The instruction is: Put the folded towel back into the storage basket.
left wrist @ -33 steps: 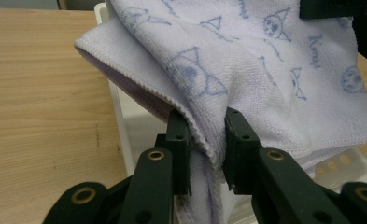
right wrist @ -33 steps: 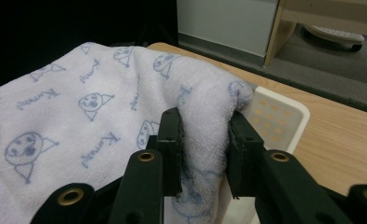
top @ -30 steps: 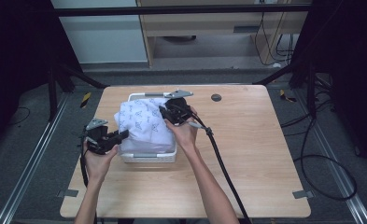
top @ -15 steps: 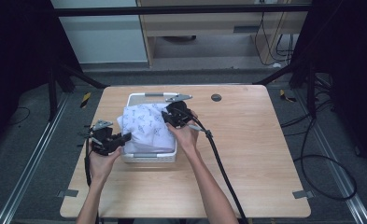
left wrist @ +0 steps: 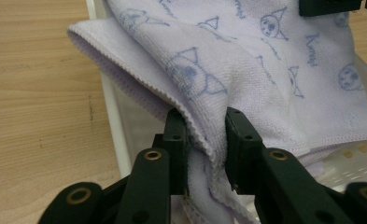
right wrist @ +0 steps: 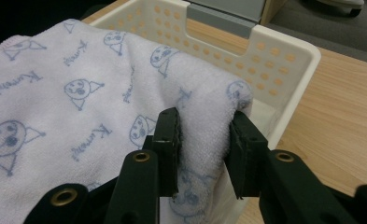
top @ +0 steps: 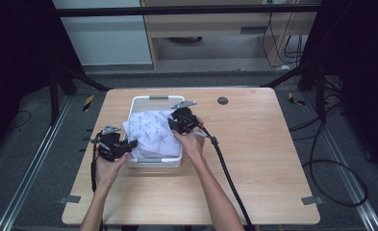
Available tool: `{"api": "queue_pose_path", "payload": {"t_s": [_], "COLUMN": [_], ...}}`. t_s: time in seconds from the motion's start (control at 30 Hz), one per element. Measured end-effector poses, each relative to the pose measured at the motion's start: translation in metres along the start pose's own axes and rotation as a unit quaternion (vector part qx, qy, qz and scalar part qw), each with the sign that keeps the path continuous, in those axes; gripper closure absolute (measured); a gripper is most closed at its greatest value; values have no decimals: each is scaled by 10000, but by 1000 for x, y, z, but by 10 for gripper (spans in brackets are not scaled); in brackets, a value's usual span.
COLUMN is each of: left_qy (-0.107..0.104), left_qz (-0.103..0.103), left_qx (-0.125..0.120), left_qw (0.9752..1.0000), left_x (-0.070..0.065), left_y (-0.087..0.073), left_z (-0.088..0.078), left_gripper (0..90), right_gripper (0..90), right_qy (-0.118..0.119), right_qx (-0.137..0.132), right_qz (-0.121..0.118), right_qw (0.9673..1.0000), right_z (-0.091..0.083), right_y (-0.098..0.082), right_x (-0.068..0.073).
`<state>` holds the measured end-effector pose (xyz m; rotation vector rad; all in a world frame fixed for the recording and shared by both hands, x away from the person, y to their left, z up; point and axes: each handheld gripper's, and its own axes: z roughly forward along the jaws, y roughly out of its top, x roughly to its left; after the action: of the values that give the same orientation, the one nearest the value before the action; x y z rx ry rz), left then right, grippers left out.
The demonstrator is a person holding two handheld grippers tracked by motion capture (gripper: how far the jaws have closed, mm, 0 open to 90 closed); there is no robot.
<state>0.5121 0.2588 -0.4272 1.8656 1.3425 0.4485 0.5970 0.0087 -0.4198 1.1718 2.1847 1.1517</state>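
My right gripper point(top: 177, 122) has sunk, both grippers clamping the towel point(top: 153, 132); I'd lower it evenly into the basket point(top: 137, 102), left gripper point(top: 129, 144) level.

This looks like a lab or recording room set up for capturing handling work, not a home; a plain wooden table point(top: 254, 159) stands alone on a grey floor point(top: 331, 115), with metal rails point(top: 30, 175) running along the floor at either side and tape tabs point(top: 311, 199) stuck at the table's corners. Dark frame struts point(top: 292, 74) and black curtaining point(top: 13, 62) close in the space; loose cables point(top: 338, 168) trail over the floor, and a light wooden cabinet point(top: 210, 29) stands against the back wall, with more wires point(top: 278, 43) hanging beside it.
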Motion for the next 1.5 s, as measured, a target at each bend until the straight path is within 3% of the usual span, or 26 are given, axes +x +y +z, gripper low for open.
{"api": "queue_pose_path", "payload": {"t_s": [0.13, 0.37, 0.5, 0.63, 0.83, 1.2, 1.5], "left_qy": [47, 126, 45, -58, -23, 18, 20], "left_qz": [-65, -26, 40, 93, 247, 502, 699], "left_qx": [-69, -297, -477, -599, -731, -759, -754], "left_qw": [9999, 9995, 9988, 9981, 9970, 9958, 9947], "left_x": [2, 2, -1, -3, -11, -23, -28], "left_y": [0, 4, 7, 7, 6, -3, -18], "left_z": [-1, -13, -21, -25, -27, -30, -43], "left_gripper": [636, 586, 550, 518, 428, 313, 278], "right_gripper": [638, 601, 512, 362, 244, 192, 164], "right_qy": [-68, -36, -15, -66, 41, 82, 45], "right_qx": [83, -77, -225, -367, -388, -376, -418], "right_qz": [-104, -142, -199, -238, -285, -327, -354], "right_qw": [9999, 9999, 9995, 9990, 9988, 9987, 9985], "right_z": [3, -2, -11, -19, -35, -75, -110], "right_y": [-2, -3, -3, -6, -15, -45, -74], "right_x": [-1, -2, -2, -5, -13, -36, -52]}}
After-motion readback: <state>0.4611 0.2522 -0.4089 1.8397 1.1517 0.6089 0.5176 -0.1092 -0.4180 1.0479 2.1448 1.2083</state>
